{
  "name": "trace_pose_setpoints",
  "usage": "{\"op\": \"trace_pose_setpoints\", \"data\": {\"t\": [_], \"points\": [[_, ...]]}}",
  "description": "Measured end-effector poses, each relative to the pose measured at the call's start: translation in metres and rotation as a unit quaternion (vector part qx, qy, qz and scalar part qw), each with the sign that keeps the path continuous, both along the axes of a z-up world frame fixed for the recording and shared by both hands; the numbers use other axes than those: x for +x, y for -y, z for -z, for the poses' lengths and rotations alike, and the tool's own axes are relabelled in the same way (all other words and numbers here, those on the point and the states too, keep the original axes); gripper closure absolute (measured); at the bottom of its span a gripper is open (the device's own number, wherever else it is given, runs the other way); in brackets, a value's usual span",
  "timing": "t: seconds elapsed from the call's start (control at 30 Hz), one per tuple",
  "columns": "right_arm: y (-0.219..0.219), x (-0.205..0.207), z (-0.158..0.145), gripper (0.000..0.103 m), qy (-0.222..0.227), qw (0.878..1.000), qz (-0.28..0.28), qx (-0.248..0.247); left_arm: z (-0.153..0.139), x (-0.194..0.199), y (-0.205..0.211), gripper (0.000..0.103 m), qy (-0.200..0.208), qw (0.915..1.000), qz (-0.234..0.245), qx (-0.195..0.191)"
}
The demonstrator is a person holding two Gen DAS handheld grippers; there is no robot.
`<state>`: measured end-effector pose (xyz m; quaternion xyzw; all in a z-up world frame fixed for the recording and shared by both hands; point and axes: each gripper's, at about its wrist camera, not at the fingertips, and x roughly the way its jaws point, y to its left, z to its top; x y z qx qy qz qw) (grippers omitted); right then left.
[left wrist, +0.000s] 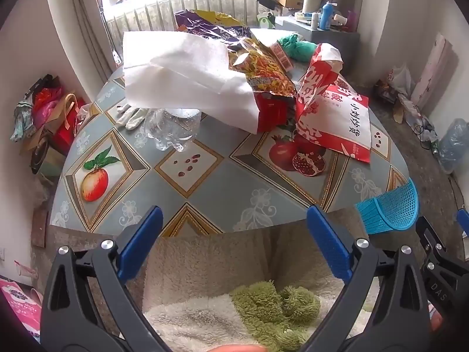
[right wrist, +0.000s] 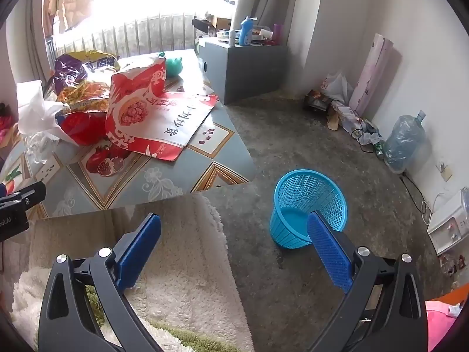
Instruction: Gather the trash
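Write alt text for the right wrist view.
The open right gripper, holding nothing, hovers above a concrete floor beside an empty blue mesh basket. To the left, a table with a fruit-patterned cloth holds a red and white snack bag, other wrappers and white foam sheet.

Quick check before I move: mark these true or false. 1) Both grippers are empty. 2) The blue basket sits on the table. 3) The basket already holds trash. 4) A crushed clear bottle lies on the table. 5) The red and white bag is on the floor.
1) True: left gripper and right gripper are open, nothing between the fingers.
2) False: the blue basket stands on the floor beside the table.
3) False: it looks empty.
4) True: crushed clear bottle.
5) False: the red and white bag lies on the table.
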<state>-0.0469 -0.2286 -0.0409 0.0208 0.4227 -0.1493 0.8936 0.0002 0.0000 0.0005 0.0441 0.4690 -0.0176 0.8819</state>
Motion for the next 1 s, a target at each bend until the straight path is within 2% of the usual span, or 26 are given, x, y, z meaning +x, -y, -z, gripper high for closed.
{"op": "trace_pose_setpoints", "data": {"t": [0.1, 0.13, 0.33, 1.0], "points": [[-0.001, 0.001, 0.001, 0.006, 0.000, 1.000, -0.003, 0.000, 0.000, 0.002, 0.000, 0.009, 0.002, 1.0000, -0.005, 0.005], [0.000, 0.001, -0.002, 0.006, 0.000, 1.000, -0.004, 0.000, -0.005, 0.001, -0.005, 0.009, 0.004, 1.0000, -0.004, -0.008], [0.005, 0.000, -0.012, 0.006, 0.000, 1.000, -0.007, -0.004, -0.001, 0.002, -0.006, 0.009, 0.006, 0.9999, -0.010, 0.001], [-0.009, 0.006, -0.010, 0.006, 0.005, 1.000, -0.015, -0.008, -0.005, 0.004, -0.010, 0.009, 0.010, 0.9998, -0.017, 0.001]]}}
